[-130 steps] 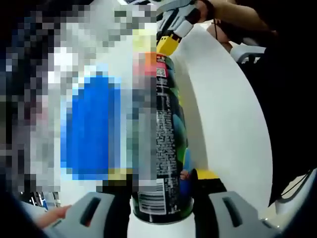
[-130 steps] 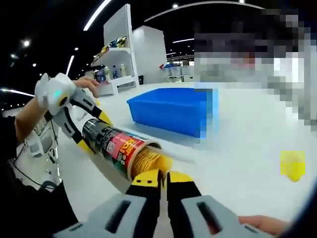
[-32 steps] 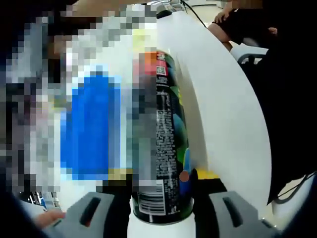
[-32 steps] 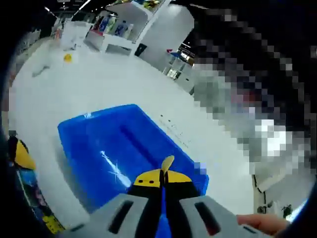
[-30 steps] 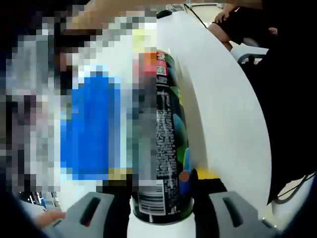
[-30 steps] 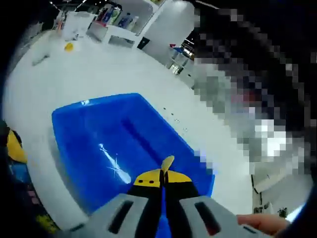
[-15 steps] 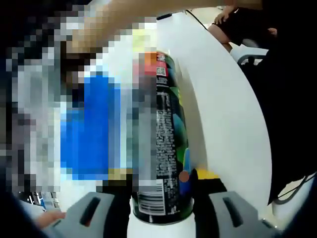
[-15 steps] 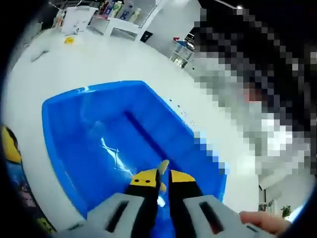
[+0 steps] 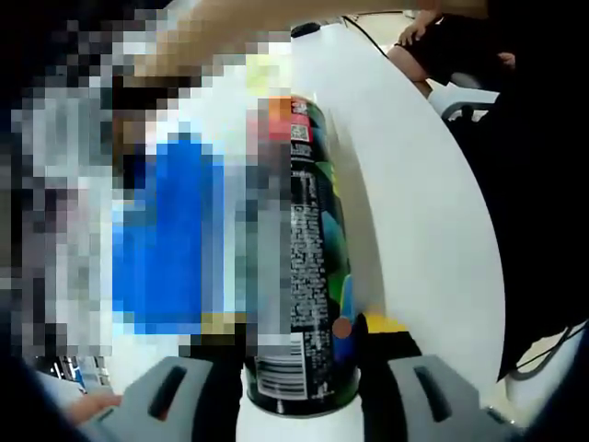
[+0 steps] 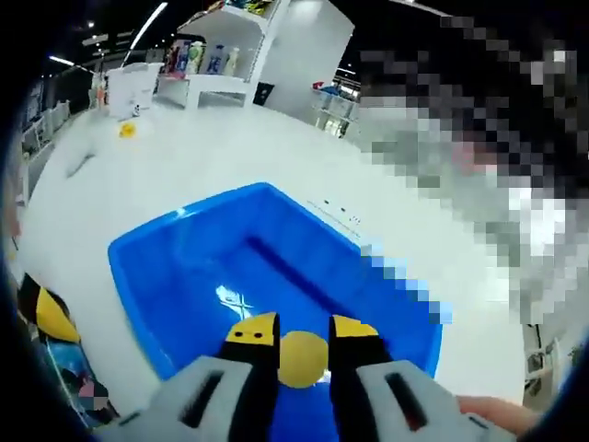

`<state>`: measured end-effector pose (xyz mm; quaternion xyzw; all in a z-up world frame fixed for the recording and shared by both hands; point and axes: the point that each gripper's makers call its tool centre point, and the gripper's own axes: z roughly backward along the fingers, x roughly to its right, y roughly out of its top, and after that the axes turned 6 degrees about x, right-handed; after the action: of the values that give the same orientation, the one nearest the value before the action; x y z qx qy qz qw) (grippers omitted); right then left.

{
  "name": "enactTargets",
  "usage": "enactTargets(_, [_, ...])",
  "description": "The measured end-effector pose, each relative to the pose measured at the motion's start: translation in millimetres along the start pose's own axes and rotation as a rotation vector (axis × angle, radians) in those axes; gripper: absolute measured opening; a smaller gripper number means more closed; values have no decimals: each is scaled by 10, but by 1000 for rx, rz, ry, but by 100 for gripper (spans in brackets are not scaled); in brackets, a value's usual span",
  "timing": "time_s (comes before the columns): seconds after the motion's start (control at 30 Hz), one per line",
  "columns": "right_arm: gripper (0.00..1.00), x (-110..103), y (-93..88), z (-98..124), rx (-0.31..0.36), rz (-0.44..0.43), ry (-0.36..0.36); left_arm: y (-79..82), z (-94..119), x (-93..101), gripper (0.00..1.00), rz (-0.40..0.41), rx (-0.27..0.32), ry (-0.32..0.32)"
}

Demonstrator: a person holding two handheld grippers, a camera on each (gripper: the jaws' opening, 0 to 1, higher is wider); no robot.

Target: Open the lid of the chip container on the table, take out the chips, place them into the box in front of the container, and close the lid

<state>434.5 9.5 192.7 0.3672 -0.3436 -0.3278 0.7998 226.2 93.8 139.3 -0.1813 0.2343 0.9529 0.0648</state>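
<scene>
A dark chip can (image 9: 308, 276) with green print and a barcode lies along the left gripper view, and my left gripper (image 9: 302, 333) is shut on its lower end. To its left is the blue box (image 9: 156, 239), partly blurred. In the right gripper view my right gripper (image 10: 304, 331) hangs over the blue box (image 10: 184, 276) with its jaws apart. A round yellow chip (image 10: 304, 359) shows in the gap between them, over the box floor. The can (image 10: 74, 382) and a yellow fingertip (image 10: 46, 318) of the left gripper sit at the lower left edge.
The white table (image 10: 184, 157) stretches behind the box, with a small yellow object (image 10: 127, 130) far back. White shelves with bottles (image 10: 212, 55) stand beyond it. A person in dark clothes (image 9: 543, 184) stands along the table's curved edge.
My right gripper carried a chip from the can's mouth to over the blue box, and its jaws have now parted from the chip. The left gripper kept its hold on the can.
</scene>
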Motion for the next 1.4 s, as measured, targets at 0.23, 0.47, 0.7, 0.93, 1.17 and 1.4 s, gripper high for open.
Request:
enactTargets(0.23, [20, 49, 146, 217, 54, -83, 9, 3, 2, 9, 49, 1, -1, -1])
enactTargets(0.47, [20, 216, 455, 501, 151, -176, 22, -1, 2, 8, 49, 6, 1, -1])
enactTargets(0.7, [20, 554, 909, 980, 302, -271, 55, 1, 7, 11, 49, 8, 7, 4])
enactTargets(0.93, [20, 749, 1010, 1627, 412, -238, 34, 2, 8, 19, 49, 6, 1, 1])
enactTargets(1.17, [22, 719, 741, 2105, 434, -173, 42, 1, 8, 23, 49, 11, -2, -4])
enactTargets(1.4, [25, 738, 327, 2404, 418, -151, 35, 0, 8, 24, 49, 15, -5, -6])
